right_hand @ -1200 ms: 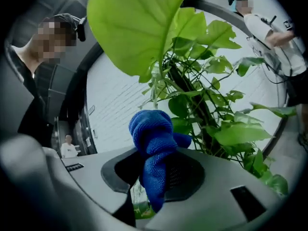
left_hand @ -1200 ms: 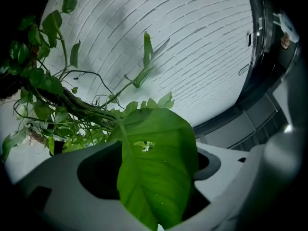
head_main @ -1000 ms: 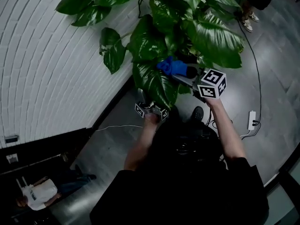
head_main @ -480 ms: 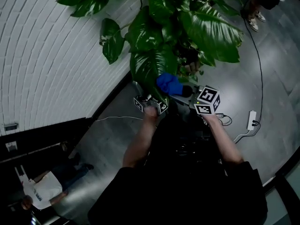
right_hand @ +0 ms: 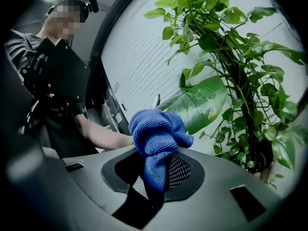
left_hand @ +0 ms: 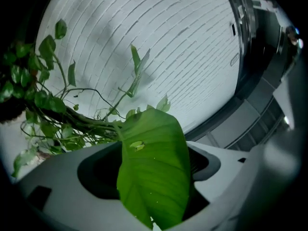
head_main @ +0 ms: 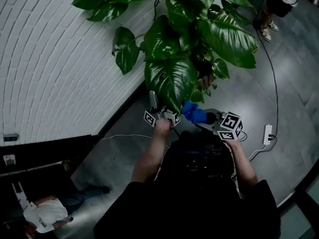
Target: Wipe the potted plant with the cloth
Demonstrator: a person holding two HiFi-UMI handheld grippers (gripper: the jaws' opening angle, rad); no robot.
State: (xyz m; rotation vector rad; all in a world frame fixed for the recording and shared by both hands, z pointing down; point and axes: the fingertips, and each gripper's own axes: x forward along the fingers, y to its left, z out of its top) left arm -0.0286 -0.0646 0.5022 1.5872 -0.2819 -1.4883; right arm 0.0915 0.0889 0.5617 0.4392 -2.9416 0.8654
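Blue cloth point(right_hand: 159, 131) is seen clamped between the closed jaws of the right gripper point(right_hand: 163, 172). It is bunched into a knot above the tips, with one fold drawn down between the pads. It is held just beside the tip of a large glossy leaf point(head_main: 172, 78); whether the two touch cannot be told. The jaws of the left gripper point(left_hand: 154, 177) are spread wide, and the leaf is laid between them without being pinched. A small torn spot is shown near its midrib. The leaf belongs to the potted plant point(head_main: 204, 24), whose broad leaves are spread above both grippers. Thinner vines are seen against a white brick wall point(head_main: 55, 59). Grey floor point(head_main: 284, 88) is seen beneath, and a black cable point(head_main: 273, 73) is run across it towards a white power strip point(head_main: 268, 130).
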